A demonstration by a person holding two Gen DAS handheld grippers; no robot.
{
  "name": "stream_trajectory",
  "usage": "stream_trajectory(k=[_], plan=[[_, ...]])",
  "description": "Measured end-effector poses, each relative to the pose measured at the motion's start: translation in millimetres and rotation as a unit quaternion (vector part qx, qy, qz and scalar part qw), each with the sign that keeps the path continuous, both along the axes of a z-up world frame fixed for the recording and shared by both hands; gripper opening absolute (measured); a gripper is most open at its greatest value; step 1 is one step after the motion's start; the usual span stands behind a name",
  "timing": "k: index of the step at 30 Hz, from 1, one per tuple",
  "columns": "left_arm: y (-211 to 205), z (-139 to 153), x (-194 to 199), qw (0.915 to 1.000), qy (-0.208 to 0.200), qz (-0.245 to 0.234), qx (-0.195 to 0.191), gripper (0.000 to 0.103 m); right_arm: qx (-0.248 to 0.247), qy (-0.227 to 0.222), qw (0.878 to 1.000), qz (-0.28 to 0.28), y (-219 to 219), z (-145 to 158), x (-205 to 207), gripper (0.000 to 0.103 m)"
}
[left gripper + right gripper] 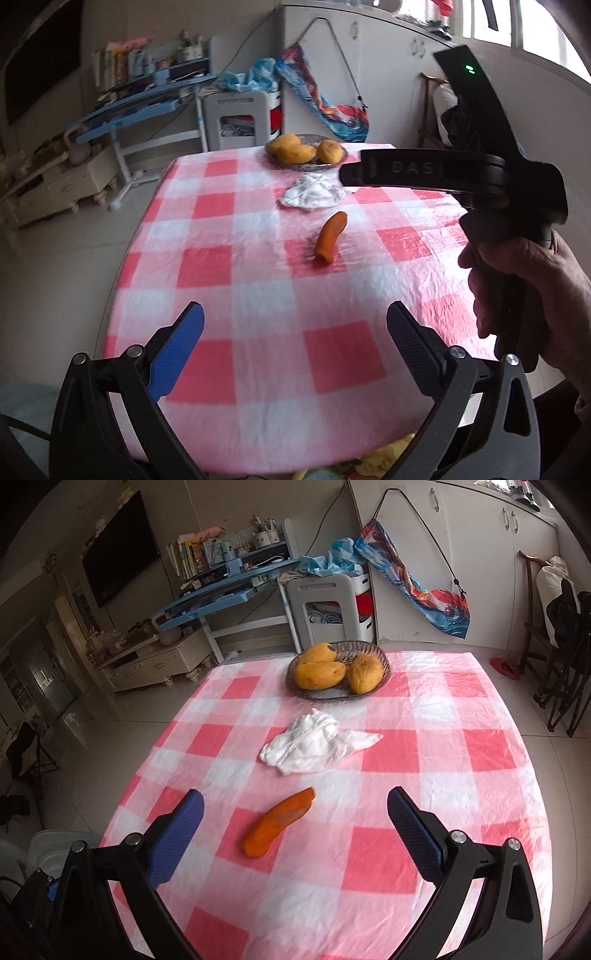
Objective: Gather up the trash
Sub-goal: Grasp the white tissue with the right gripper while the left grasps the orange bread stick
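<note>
An orange strip of mango peel (279,823) lies on the red-and-white checked tablecloth (424,775), just ahead of my right gripper (295,805), which is open and empty above the cloth. Beyond the peel sits a crumpled white tissue (314,744). In the left wrist view the peel (331,236) and the tissue (312,192) lie farther off. My left gripper (295,321) is open, empty, near the table's front edge. A hand (532,295) holds the right gripper's black body (461,173) at the right, partly hiding the tissue.
A woven dish (373,655) with three mangoes (319,674) stands at the table's far side. Behind the table are a blue desk (221,594), a white stool (328,605) and white cabinets (461,554). A dark chair (561,664) stands at the right.
</note>
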State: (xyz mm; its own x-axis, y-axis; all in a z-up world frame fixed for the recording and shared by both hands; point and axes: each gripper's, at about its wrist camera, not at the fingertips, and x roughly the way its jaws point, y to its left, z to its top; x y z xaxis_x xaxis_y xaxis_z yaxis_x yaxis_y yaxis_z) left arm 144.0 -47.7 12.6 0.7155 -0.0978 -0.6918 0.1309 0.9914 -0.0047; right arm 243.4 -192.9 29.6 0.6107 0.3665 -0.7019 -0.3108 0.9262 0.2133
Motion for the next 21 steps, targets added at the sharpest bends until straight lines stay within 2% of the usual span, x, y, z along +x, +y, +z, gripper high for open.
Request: stream_trajectory(k=[3,8,12,13,14,15,16,17,18,20,21], plan=[[-20.2,-3.5,31.1,0.9998,-0.001,-0.018,0.008,0.096,-0.027,0.015,0.999,0.031,8.0,-12.6,26.7,0.095],[-25.0,-15.7,70.1,0.9997,0.014,-0.017,-0.012,0.096,-0.057,0.014,0.996,0.074,28.1,-24.8,62.4,0.095],[-17.8,-21.7,96.0,0.9989,0.028,-0.006,-0.037,0.096,-0.055,0.022,0.994,0.092,36.4,-34.7,88.7,0.095],[-17.6,-22.8,101.1,0.9988,0.029,-0.006,-0.038,0.096,-0.059,0.026,0.993,0.099,38.2,-38.1,92.7,0.091],[-19.5,-24.1,106.4,0.9989,0.030,-0.007,-0.035,0.096,-0.065,0.034,0.991,0.109,41.1,-42.6,95.2,0.077],[-20.4,-25.3,111.0,0.9990,0.031,-0.008,-0.032,0.095,-0.076,0.045,0.989,0.119,44.4,-48.0,97.2,0.070],[-22.0,-26.0,115.9,0.9990,0.033,-0.009,-0.030,0.091,-0.090,0.046,0.987,0.123,46.3,-51.6,96.5,0.061],[-24.9,-27.5,122.0,0.9988,0.037,-0.012,-0.029,0.089,-0.095,0.036,0.987,0.128,45.8,-51.4,93.5,0.056],[-27.4,-29.1,127.3,0.9986,0.042,-0.014,-0.029,0.085,-0.097,0.034,0.986,0.128,43.1,-51.0,93.3,0.053],[-34.8,-32.3,137.9,0.9979,0.053,-0.023,-0.028,0.073,-0.087,0.039,0.988,0.119,33.2,-49.5,96.8,0.023],[-39.7,-35.6,142.7,0.9975,0.062,-0.028,-0.020,0.055,-0.076,0.045,0.990,0.111,26.3,-49.6,99.0,0.019]])
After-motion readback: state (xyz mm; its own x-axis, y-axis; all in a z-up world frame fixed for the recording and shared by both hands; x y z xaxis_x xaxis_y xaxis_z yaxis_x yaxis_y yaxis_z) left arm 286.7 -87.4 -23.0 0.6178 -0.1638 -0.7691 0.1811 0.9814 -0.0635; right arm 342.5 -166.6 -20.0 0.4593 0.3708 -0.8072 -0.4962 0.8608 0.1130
